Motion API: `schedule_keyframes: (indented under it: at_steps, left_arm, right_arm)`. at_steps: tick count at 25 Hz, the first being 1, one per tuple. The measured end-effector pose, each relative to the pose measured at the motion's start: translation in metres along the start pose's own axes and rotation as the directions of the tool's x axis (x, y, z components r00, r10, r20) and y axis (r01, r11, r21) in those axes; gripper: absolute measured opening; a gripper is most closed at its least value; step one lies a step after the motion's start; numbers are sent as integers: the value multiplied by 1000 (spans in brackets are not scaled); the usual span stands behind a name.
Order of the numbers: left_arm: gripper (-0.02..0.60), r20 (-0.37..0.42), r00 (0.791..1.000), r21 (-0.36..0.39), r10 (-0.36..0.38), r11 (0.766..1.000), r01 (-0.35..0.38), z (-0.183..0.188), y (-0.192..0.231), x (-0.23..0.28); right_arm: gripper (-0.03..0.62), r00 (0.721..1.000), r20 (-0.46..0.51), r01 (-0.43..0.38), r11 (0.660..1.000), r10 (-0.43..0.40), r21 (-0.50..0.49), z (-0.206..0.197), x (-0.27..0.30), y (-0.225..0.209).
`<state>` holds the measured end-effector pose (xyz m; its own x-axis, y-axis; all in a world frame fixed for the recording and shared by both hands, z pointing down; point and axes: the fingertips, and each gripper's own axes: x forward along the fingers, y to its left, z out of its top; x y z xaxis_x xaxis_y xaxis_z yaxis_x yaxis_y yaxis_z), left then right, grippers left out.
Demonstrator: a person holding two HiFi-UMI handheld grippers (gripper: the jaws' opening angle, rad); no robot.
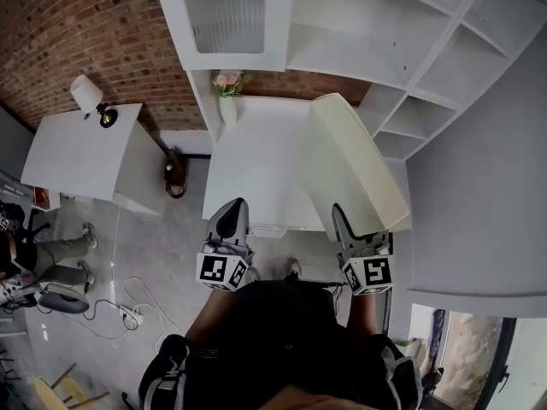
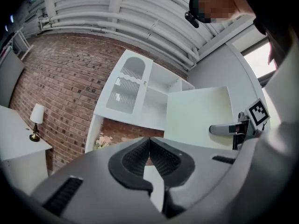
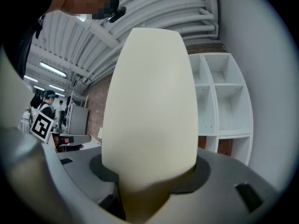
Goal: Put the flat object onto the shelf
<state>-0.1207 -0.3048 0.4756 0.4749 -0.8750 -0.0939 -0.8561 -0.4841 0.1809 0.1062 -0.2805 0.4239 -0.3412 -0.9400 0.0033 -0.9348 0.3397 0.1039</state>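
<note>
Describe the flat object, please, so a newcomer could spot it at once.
Find the white shelf unit against the brick wall. Before it, by the white table, the right gripper clamps a cream board: the only off-white, round-cornered slab there.

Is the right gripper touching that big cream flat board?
Touching. The right gripper view shows the cream flat board clamped in the jaws of the right gripper.

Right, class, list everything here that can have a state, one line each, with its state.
Left gripper: shut, empty.
Right gripper: shut on the board.
Board: held, not yet on the shelf.
Shelf: open-fronted, board not in it.
Cabinet door: closed.
Lamp: upright.
</note>
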Motion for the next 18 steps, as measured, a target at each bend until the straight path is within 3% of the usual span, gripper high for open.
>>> schedule_keyframes:
  at_steps: [4,7,8,9,11,13,16,18]
  left_arm:
    - [12,10,1000,11,-4,1000,4,2,-3,14]
    - [12,1,1000,1,-13,1000,13,-1,-11,20]
    - [12,-1,1000,4,-18,1000,18,-1,-14,22]
    - [12,0,1000,9,-24,1000,24,-1,-16,24]
    - [12,1,1000,10,-29,1000,29,0,-19,24]
    - [12,1,999,6,-33,999,33,0,-21,23]
    - [12,7,999,9,-42,999,42,3,-25,23]
    - [12,14,999,9,-45,999,45,5,-26,24]
  right_arm:
    - [276,999,-27,27,970,-34,-241,31,7,-14]
    - [276,990,-75,78,894,-123,-442,62,9,-30]
    - [276,987,-41,109,848,-153,-519,78,11,-35]
    - [276,985,12,145,781,-173,-607,98,14,-38]
    - [276,973,116,216,608,-200,-764,137,22,-43]
    - [276,952,182,280,460,-247,-842,169,31,-51]
    - [278,913,263,355,289,-313,-889,214,46,-63]
    - [276,895,297,376,204,-334,-904,240,61,-68]
